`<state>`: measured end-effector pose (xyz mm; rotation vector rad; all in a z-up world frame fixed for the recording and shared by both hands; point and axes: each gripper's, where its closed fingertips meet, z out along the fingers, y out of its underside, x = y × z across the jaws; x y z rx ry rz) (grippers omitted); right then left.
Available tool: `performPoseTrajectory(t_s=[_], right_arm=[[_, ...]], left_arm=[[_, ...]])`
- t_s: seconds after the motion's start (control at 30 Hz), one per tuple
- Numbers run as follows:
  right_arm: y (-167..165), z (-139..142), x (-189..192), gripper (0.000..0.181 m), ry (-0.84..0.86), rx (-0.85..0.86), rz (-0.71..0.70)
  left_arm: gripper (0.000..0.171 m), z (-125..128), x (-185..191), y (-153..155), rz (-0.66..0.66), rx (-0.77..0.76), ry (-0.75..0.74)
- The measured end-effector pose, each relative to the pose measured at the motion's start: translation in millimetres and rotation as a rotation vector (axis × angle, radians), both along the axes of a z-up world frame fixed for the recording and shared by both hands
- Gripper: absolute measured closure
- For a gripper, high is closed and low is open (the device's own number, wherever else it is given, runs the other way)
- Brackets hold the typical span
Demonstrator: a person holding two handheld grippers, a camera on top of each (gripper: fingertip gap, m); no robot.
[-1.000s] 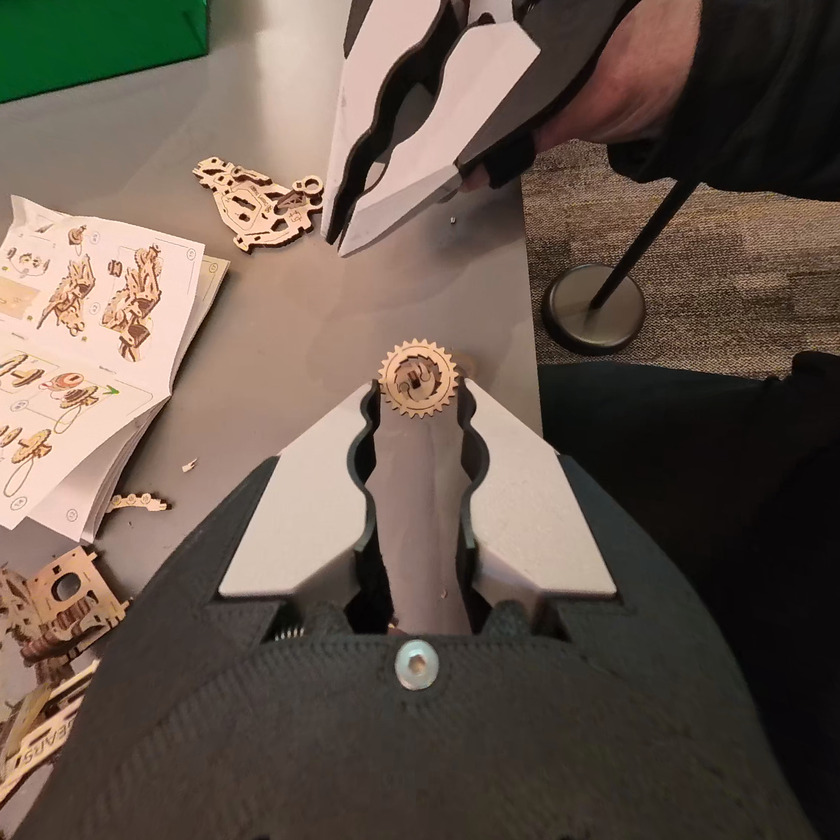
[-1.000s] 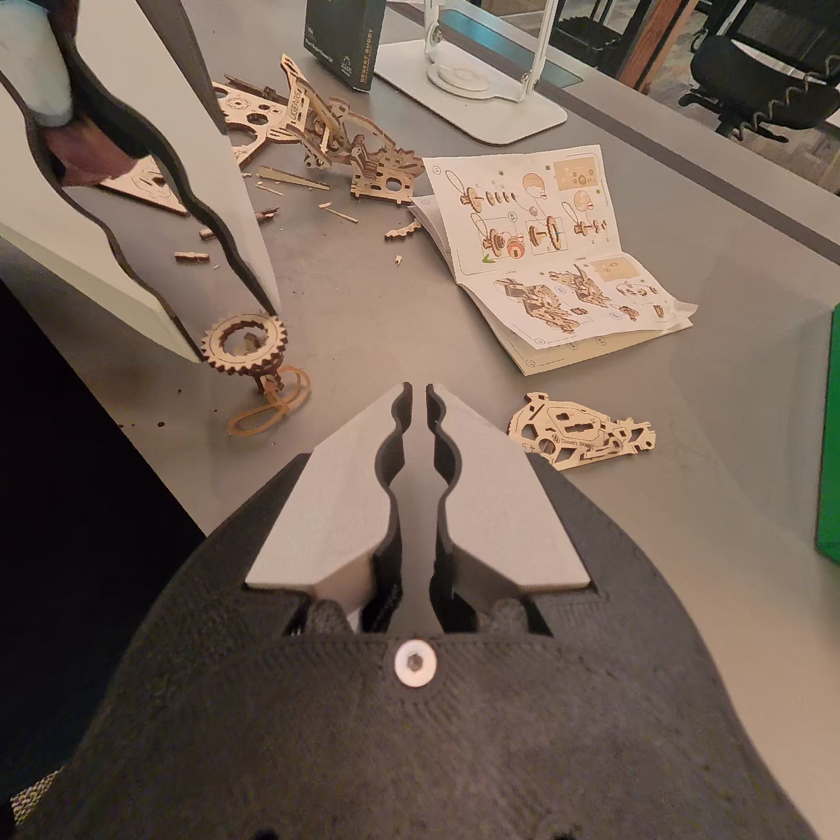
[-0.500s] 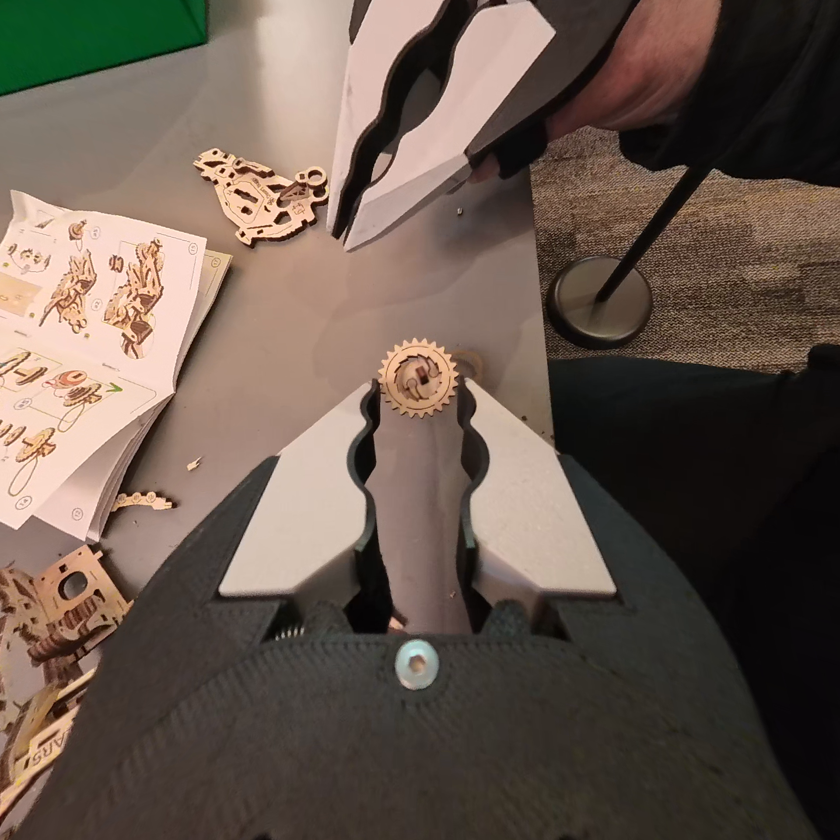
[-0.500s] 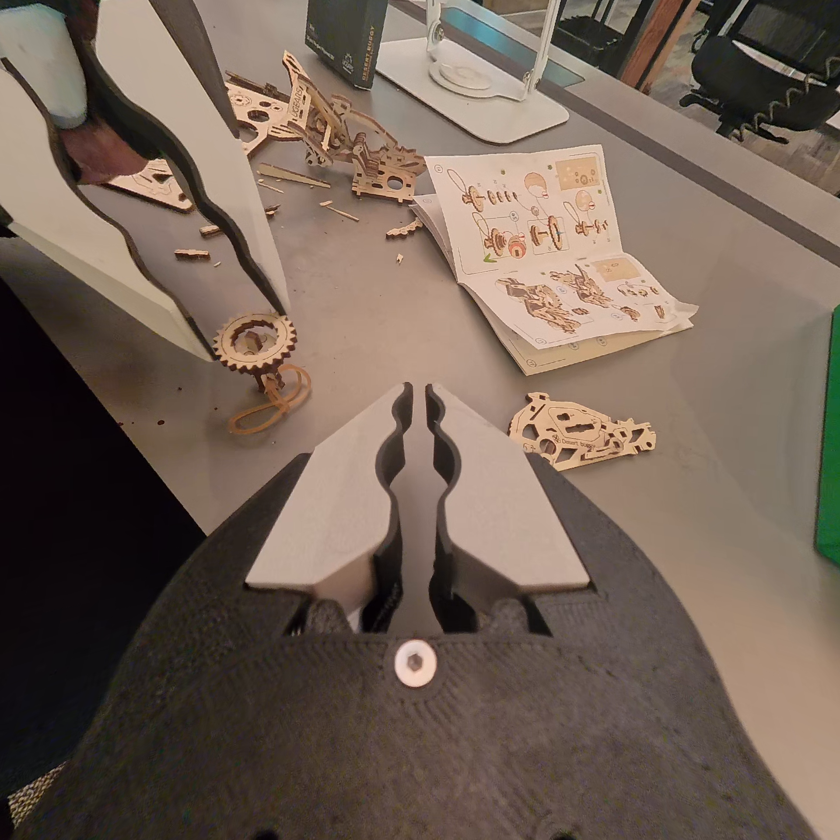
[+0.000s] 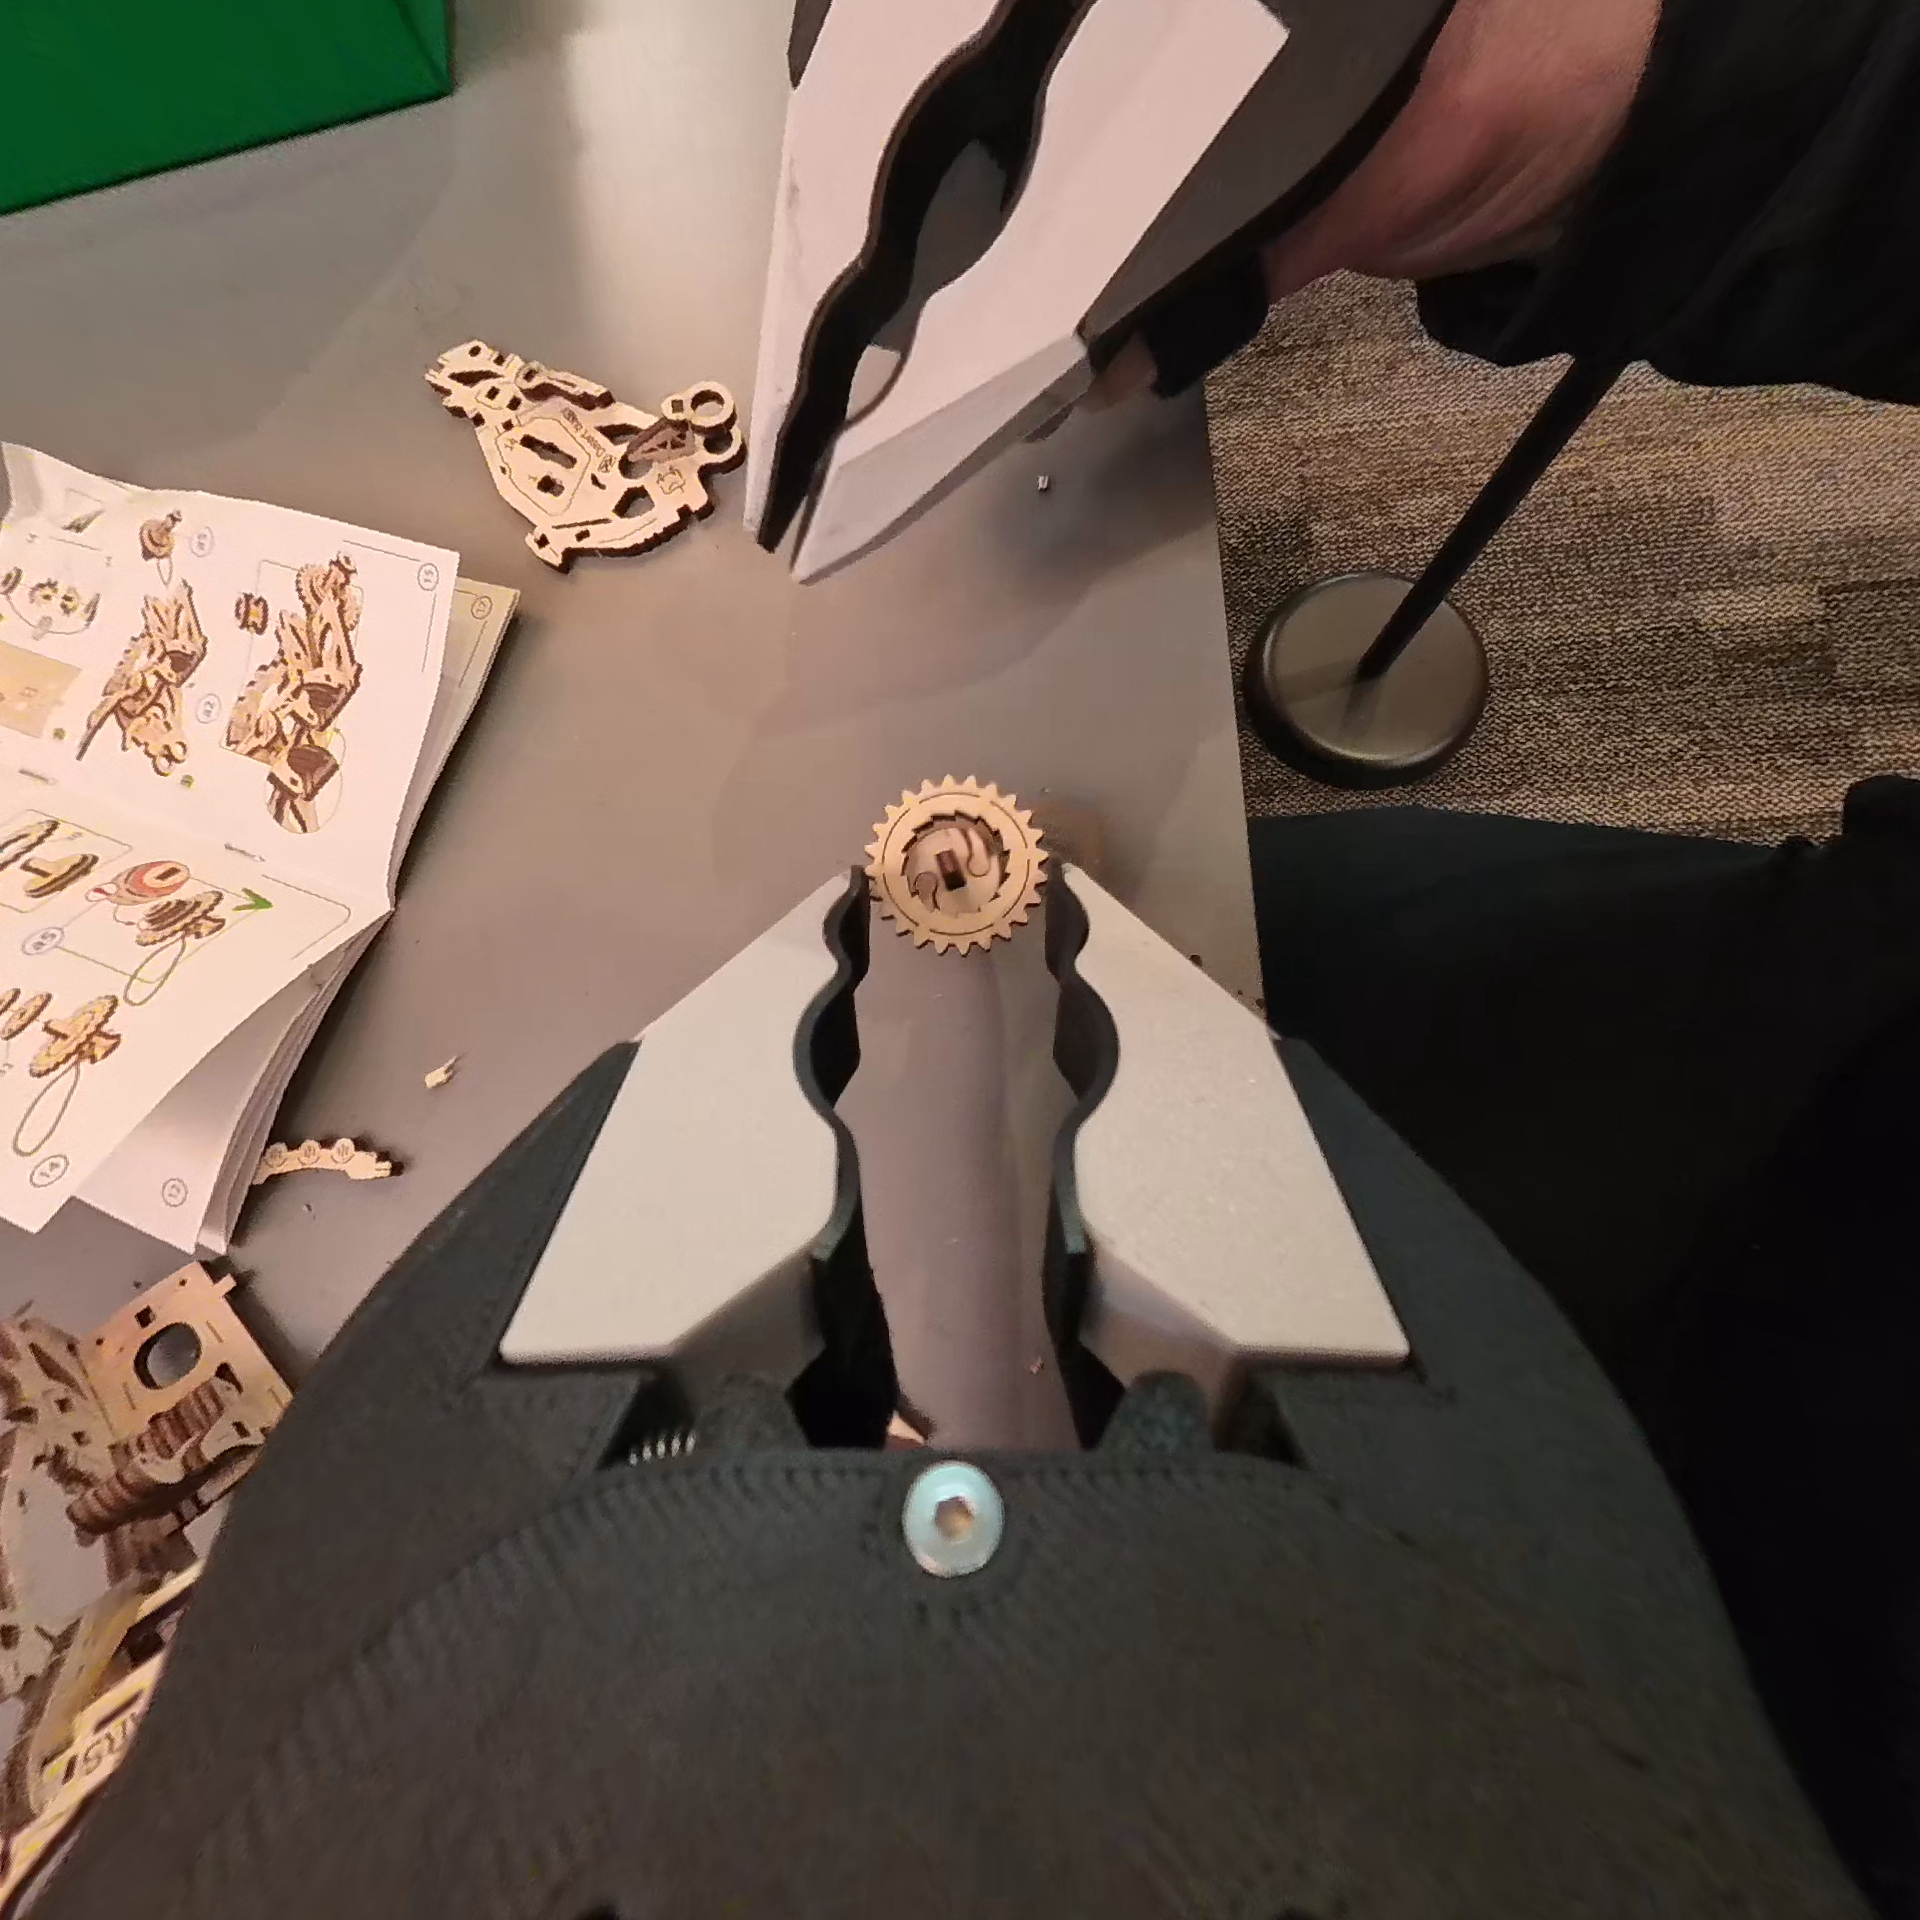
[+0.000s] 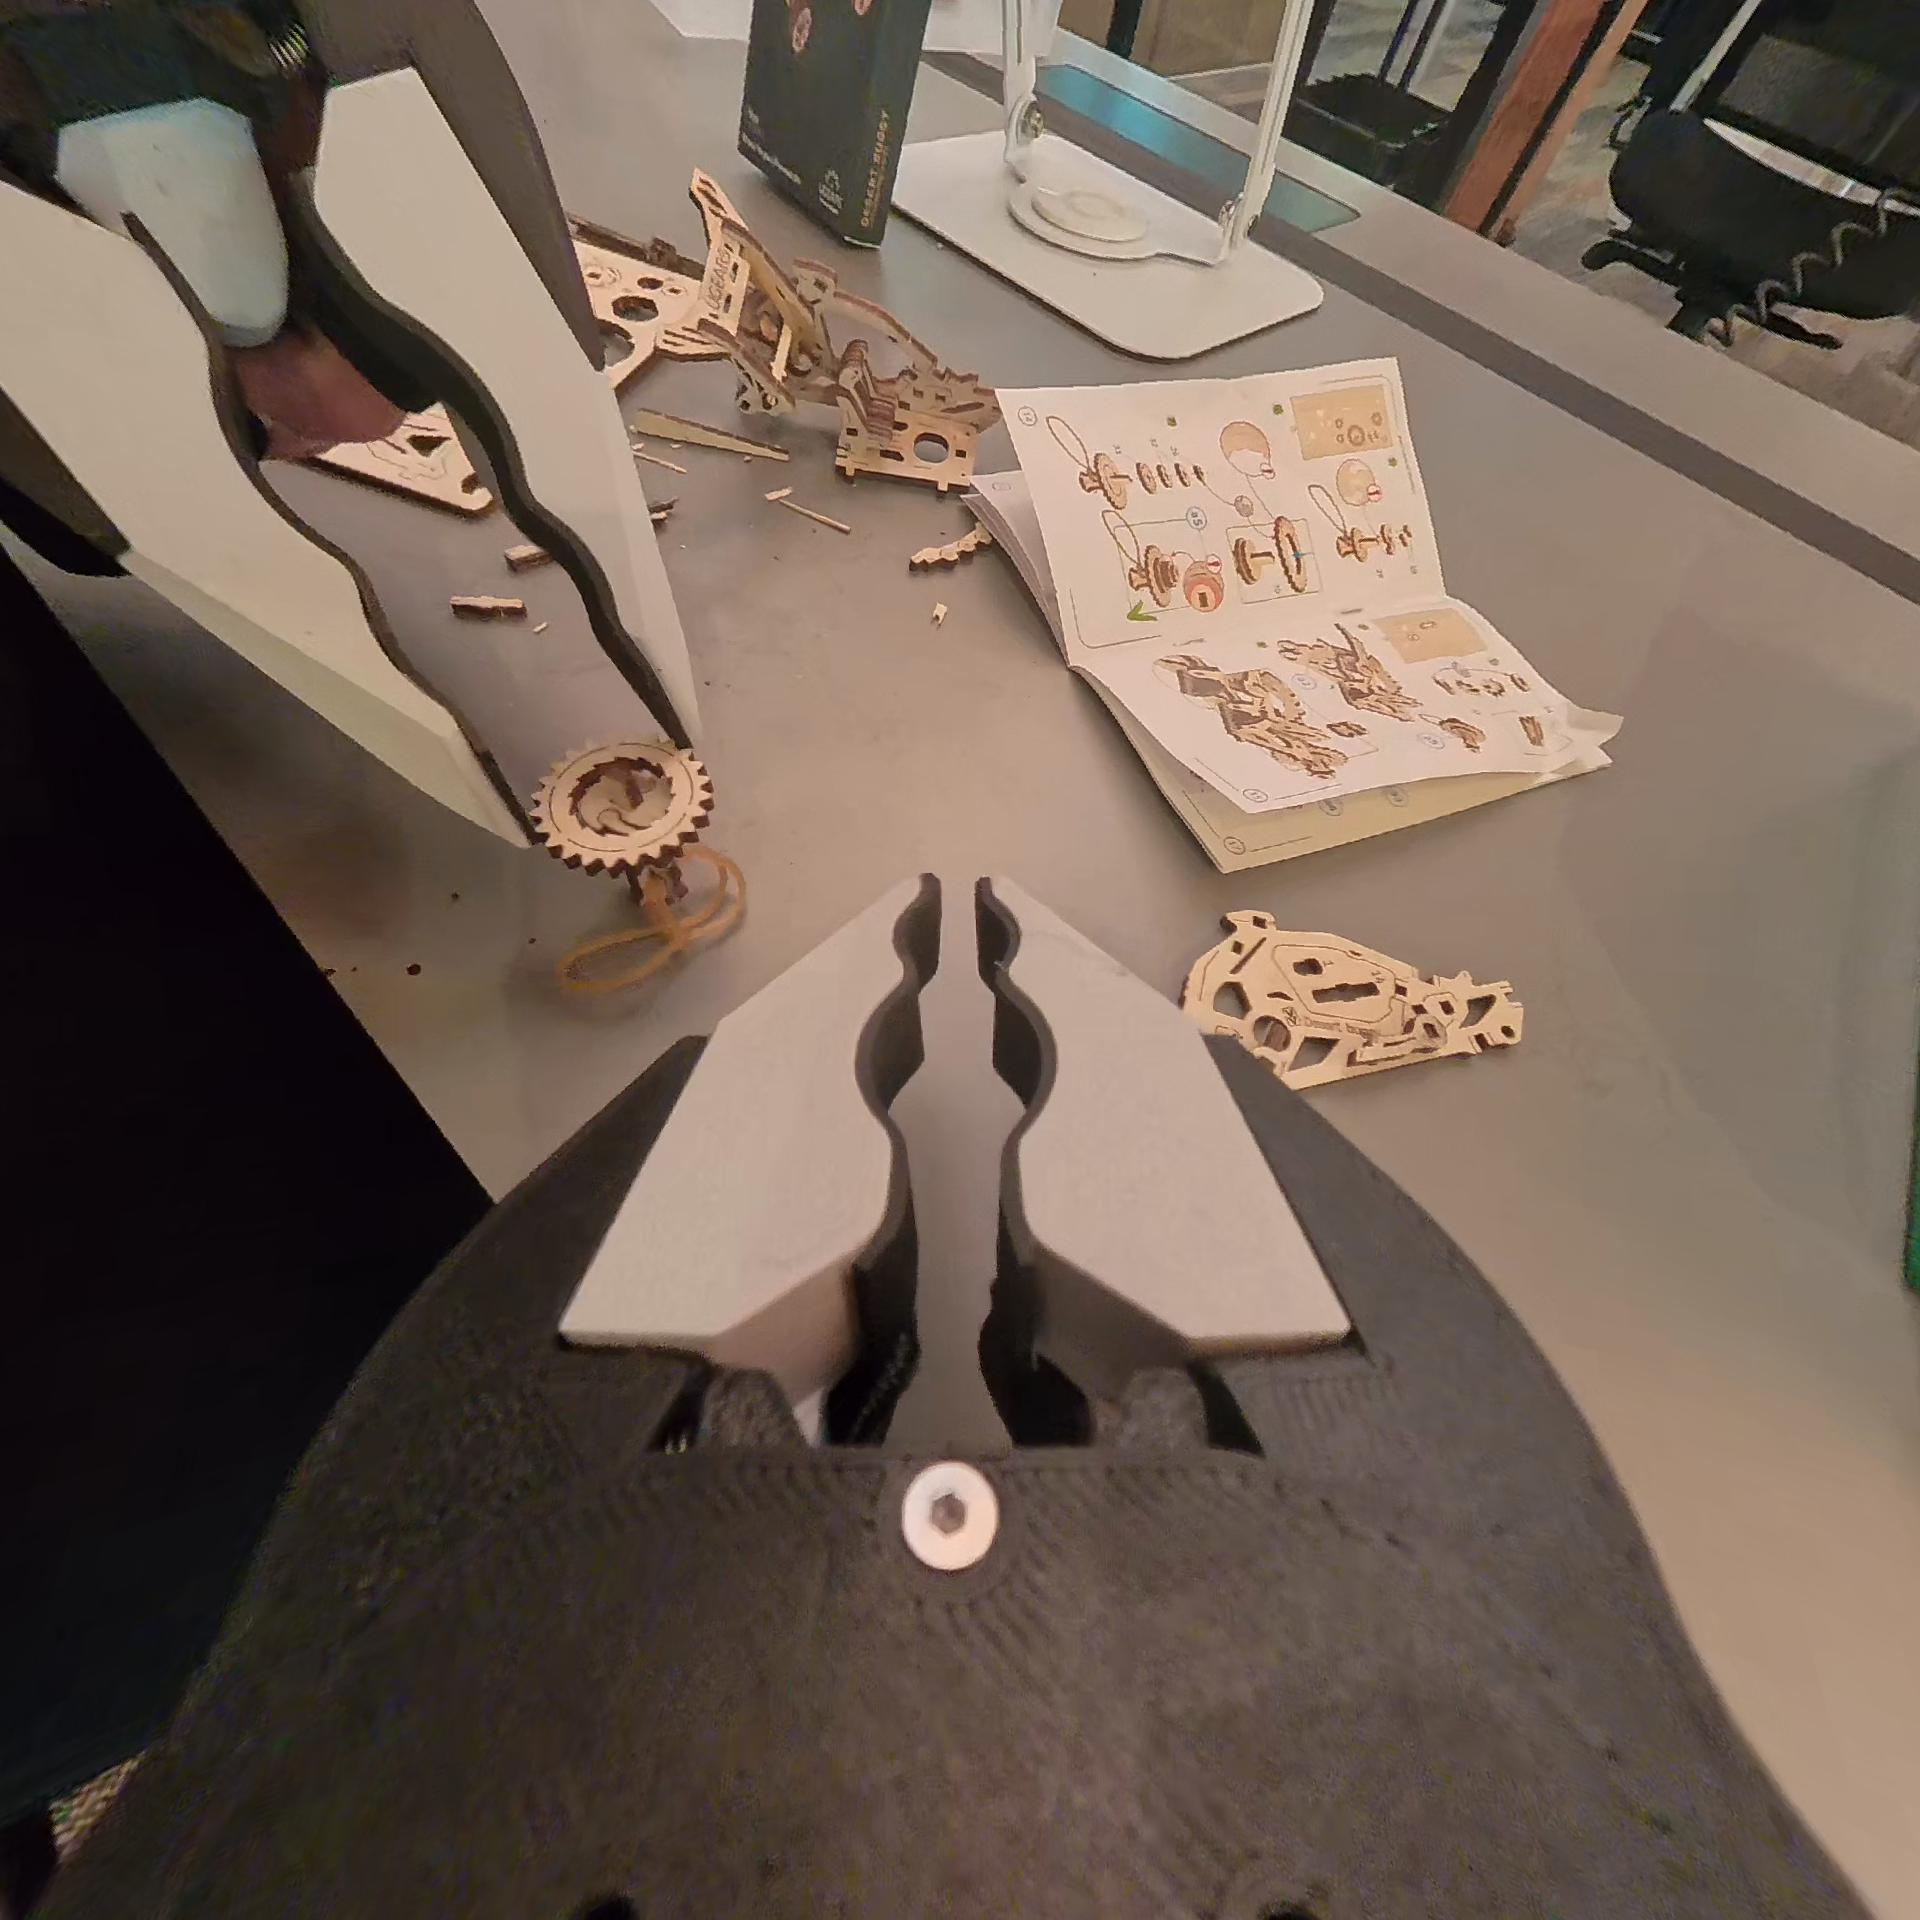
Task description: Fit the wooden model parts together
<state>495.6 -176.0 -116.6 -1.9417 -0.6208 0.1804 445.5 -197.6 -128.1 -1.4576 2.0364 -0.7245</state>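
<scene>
Judging by the loose pieces, much fitting remains: the left gripper (image 5: 956, 883) pinches the small toothed wooden gear with its dangling rubber band (image 6: 621, 802) just above the grey desk (image 6: 935, 707), while the right gripper (image 6: 958, 883), nearly closed, holds nothing beside the flat cut-out wooden side panel (image 6: 1351, 1003).

Box: a dark upright cardboard box (image 6: 831, 114) is seen at the far edge of the grey table (image 6: 1558, 1195).
Stand: a white flat-based stand (image 6: 1122, 260) is set beside it.
Floor: a round black pole base (image 5: 1366, 675) is seen on grey carpet (image 5: 1455, 468).
</scene>
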Motion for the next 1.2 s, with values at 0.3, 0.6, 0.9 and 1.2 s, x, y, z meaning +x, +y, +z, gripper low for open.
performPoseTrajectory(t_s=[0.3, 0.6, 0.9, 1.2], right_arm=[[0.5, -2.3, 0.0, 0.177, -0.007, -0.012, -0.004], [0.4, -4.8, -0.9, 0.177, -0.024, -0.021, -0.001], [0.0, -5.0, -1.9, 0.177, -0.017, -0.028, 0.008], [-8.5, 6.6, -34.3, 0.171, 0.076, -0.03, 0.128]], left_arm=[[0.14, 0.1, -0.3, 1.2, 0.011, -0.012, -0.002], [0.14, -1.7, -2.3, 3.9, 0.026, -0.01, -0.001], [0.14, -3.9, -0.8, 1.2, 0.03, -0.076, -0.003], [0.14, -3.8, -0.3, 1.4, 0.022, -0.066, 0.023]])
